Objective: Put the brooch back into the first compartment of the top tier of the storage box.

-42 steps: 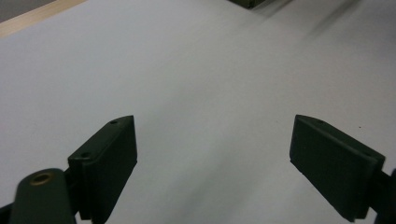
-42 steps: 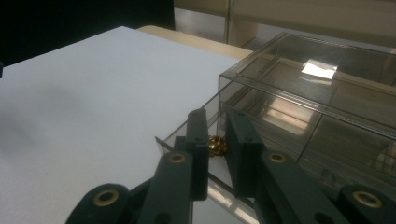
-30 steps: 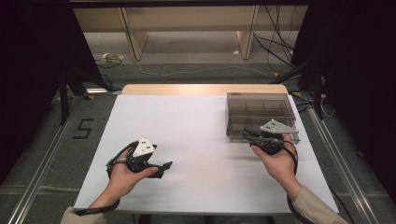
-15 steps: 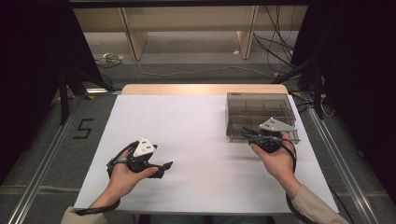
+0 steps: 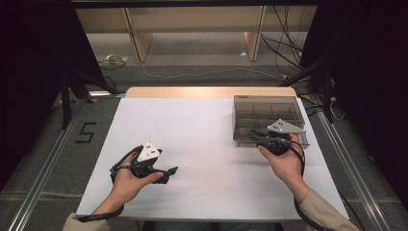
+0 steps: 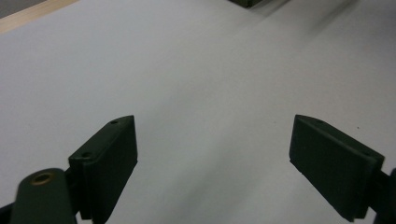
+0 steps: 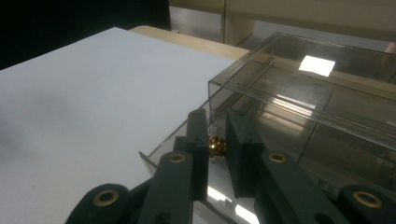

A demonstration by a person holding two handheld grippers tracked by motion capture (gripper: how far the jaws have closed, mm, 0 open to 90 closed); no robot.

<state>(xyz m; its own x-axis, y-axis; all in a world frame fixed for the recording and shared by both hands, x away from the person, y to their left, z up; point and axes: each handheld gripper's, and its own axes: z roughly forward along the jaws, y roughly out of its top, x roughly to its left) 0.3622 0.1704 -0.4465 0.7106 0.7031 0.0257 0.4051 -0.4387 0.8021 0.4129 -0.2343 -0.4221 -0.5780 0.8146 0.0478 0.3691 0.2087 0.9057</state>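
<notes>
Right gripper (image 7: 215, 122) fingers nearly together, pinching small brass knob (image 7: 217, 145) at near front edge of clear box (image 7: 299, 93). We read this as a firm grip.

Left gripper (image 6: 215, 140) fingers wide apart, nothing between them. It rests on white table (image 5: 202, 125), well left of box and nearer person.

We judge step in hand: opening box by knob. We cannot tell whether knob belongs to lid or drawer.

Next move calls for steady pull or lift on knob. Left gripper may need to brace box against sliding.
</notes>
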